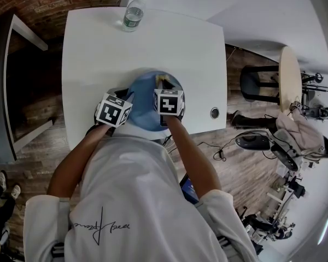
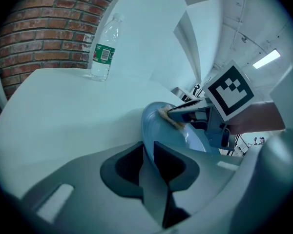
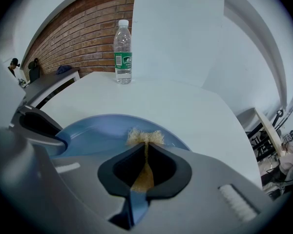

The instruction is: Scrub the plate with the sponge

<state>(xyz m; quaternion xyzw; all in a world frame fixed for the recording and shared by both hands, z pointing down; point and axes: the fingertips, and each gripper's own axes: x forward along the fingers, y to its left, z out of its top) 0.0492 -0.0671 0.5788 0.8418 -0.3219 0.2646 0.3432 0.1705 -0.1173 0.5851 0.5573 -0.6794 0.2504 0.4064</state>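
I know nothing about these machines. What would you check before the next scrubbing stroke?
1. Plate held: ok. The left tongs clamp the rim of the blue plate.
2. Sponge gripped: ok. The right tongs pinch the sponge.
3. Sponge on the plate: ok. Its frayed end seems to touch the plate's surface near the far rim.
4. Room to move: ok. The water bottle stands upright at the far edge of the table, well apart from the plate.
5. Dirt left on the plate: cannot tell. No marks show, but the tongs cover part of it.
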